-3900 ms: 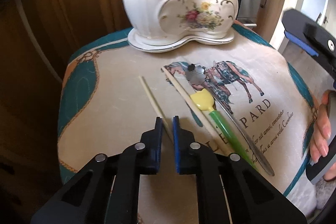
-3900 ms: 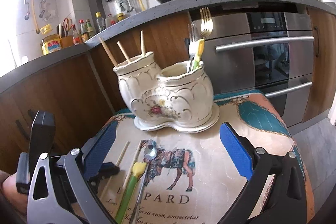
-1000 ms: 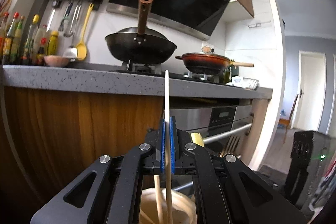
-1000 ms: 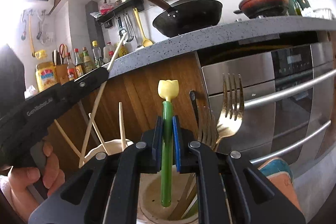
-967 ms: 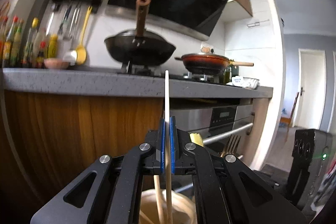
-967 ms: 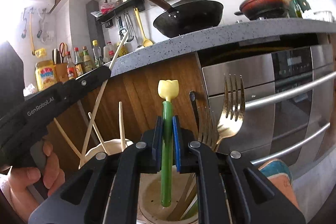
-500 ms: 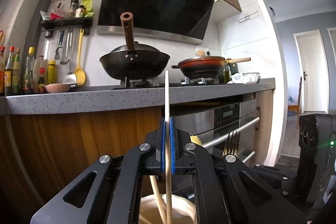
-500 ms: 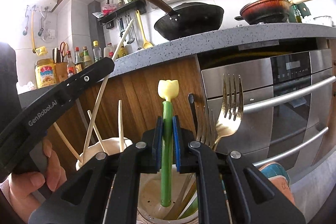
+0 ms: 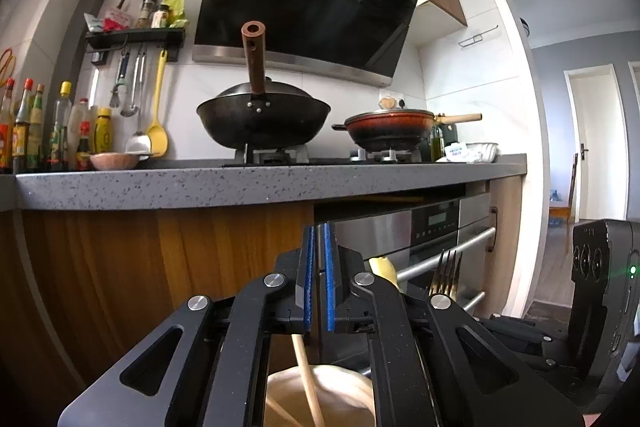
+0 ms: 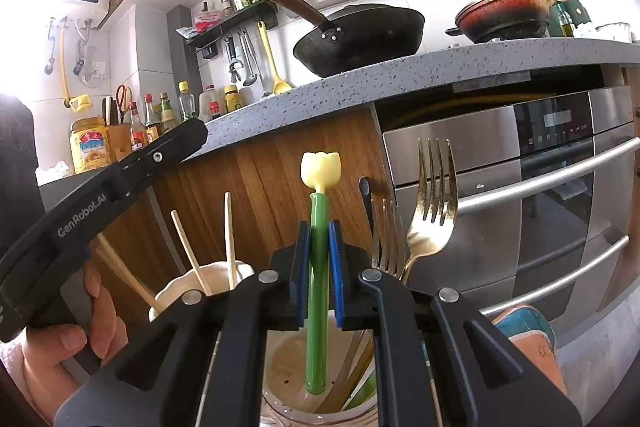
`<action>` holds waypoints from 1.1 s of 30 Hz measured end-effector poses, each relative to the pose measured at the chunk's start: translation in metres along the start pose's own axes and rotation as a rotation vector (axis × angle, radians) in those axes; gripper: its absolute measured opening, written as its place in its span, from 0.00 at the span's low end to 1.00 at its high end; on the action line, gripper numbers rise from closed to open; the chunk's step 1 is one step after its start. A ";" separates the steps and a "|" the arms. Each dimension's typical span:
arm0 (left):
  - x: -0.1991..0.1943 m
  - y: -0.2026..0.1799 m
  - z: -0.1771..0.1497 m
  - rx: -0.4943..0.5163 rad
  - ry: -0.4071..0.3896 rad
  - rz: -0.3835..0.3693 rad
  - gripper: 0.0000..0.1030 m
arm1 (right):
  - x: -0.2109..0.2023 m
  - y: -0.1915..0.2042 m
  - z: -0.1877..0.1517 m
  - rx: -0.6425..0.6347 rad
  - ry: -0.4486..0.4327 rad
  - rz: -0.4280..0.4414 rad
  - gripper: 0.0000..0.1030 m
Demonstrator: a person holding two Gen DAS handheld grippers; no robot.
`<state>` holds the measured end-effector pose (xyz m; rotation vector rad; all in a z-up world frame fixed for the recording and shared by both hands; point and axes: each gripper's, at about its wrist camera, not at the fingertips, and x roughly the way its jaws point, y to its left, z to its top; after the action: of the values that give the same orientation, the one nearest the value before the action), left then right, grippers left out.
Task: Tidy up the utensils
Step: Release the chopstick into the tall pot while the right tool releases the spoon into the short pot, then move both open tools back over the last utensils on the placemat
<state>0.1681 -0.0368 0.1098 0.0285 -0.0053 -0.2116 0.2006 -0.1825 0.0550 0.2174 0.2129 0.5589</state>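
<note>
The left gripper (image 9: 317,279) hangs over the cream ceramic holder's left cup (image 9: 344,391), its blue-padded jaws slightly spread with only a narrow slit between them and nothing in it; a pale wooden chopstick (image 9: 306,379) leans in the cup just below. The right gripper (image 10: 319,275) has its blue-lined jaws pinching the green plastic stem of a utensil topped with a pale yellow tulip-shaped end (image 10: 318,267), held upright with its lower tip inside the holder's right cup (image 10: 288,367). Just to the right of the stem, a gold metal fork (image 10: 432,211) stands tines up in the same cup, with a darker fork (image 10: 386,239) and a thin black handle (image 10: 366,199) between them. In the neighbouring cup (image 10: 176,291), wooden chopsticks (image 10: 229,239) stand tilted. In the right wrist view the person's left hand (image 10: 68,351) grips the black handle of the left tool. Behind stand a grey speckled kitchen counter (image 9: 260,183), a black wok (image 9: 262,123) and a stainless oven (image 10: 520,195).
</note>
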 end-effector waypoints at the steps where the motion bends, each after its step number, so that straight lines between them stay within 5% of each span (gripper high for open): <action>1: -0.001 0.001 0.001 -0.004 0.001 -0.003 0.11 | 0.000 0.000 -0.001 0.001 0.005 0.002 0.09; 8: -0.007 0.000 0.003 0.004 0.008 -0.004 0.22 | -0.011 0.004 -0.006 -0.004 0.020 0.013 0.09; 30: -0.043 0.007 0.009 -0.005 0.046 0.014 0.23 | -0.025 0.004 0.000 0.018 0.049 -0.032 0.12; 33: -0.052 0.009 0.009 -0.005 0.064 0.021 0.27 | -0.036 0.009 0.002 0.018 0.058 -0.040 0.22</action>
<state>0.1188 -0.0173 0.1189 0.0306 0.0582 -0.1893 0.1673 -0.1950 0.0641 0.2145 0.2787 0.5245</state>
